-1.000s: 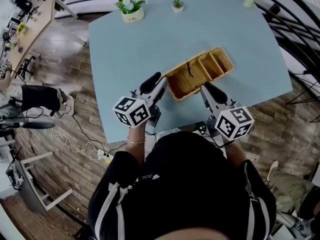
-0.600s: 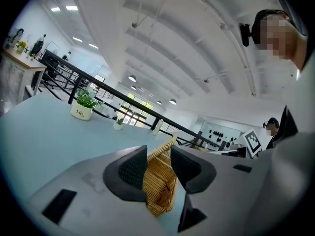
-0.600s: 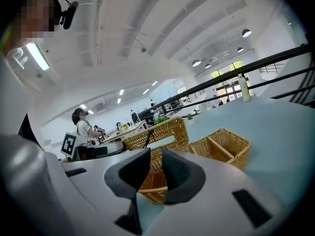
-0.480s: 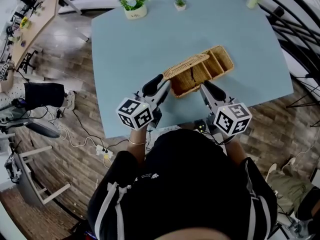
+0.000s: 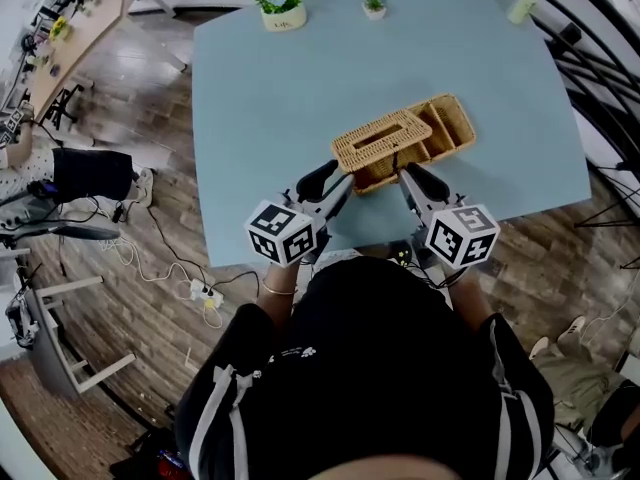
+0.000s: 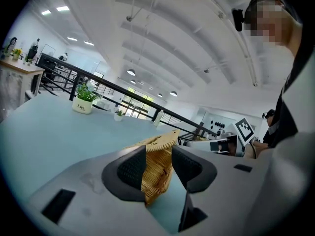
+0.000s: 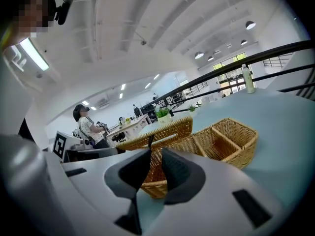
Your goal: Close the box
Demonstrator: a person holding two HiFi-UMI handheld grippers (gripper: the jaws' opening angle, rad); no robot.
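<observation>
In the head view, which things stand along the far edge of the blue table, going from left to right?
white plant pot → small potted plant → bottle
</observation>
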